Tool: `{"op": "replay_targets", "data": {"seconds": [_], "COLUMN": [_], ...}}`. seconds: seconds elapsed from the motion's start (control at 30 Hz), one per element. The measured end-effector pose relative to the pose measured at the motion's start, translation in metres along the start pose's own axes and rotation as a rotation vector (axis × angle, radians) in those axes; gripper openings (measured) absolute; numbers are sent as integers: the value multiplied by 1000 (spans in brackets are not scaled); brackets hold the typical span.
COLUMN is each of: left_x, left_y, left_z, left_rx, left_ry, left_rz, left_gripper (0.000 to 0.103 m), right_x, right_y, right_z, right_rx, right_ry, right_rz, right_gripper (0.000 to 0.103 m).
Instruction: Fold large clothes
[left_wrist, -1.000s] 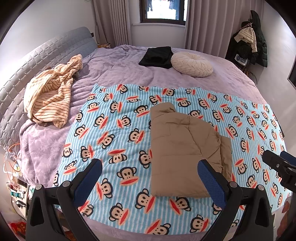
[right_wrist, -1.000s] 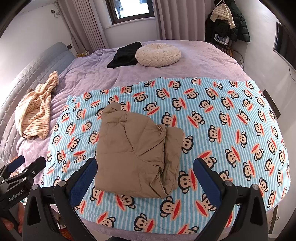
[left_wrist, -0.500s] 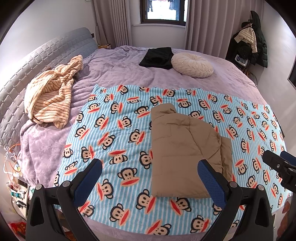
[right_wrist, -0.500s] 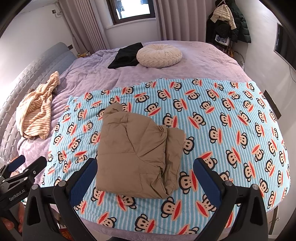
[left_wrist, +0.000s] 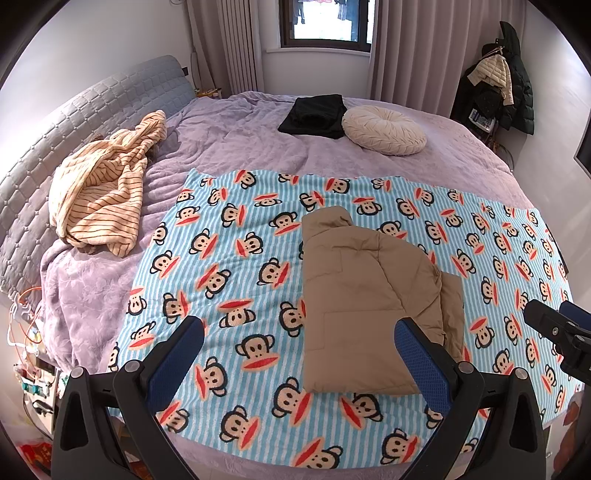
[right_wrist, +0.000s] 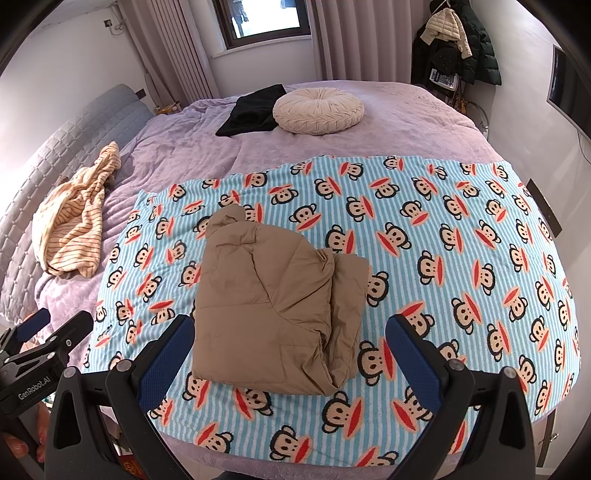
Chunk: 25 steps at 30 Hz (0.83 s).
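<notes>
While both my left tongs and right tongs hang wide open and empty, the folded tan jacket on the monkey blanket could spring apart.

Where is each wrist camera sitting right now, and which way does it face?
Left wrist: behind the open left gripper, above the bed's near edge, facing the window; tan folded jacket right of centre; right gripper at the right edge.
Right wrist: behind the open right gripper, same heading; jacket between its jaws; left gripper at the left edge.
Shared: jacket, monkey blanket, round cushion, striped garment.
</notes>
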<state>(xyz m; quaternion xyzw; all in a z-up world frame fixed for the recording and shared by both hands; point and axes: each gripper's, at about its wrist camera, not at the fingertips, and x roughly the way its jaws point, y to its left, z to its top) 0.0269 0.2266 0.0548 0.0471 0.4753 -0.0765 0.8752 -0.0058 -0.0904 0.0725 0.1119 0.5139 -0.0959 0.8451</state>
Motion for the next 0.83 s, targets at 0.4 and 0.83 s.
{"op": "replay_targets", "data": {"seconds": [0.4,0.83], "left_x": [0,-3], "left_y": [1,5], "left_z": [0,3], "left_rx": [2,5], "left_ry": [-7,-39], "left_rz": [2,13], "left_gripper": [103,103], "right_x": [0,-1], "right_y": [0,4], "right_z": [-1,-1], "right_rx": [0,3], "right_ry": [0,1], "right_rz": [0,-4], "right_gripper": [103,103]}}
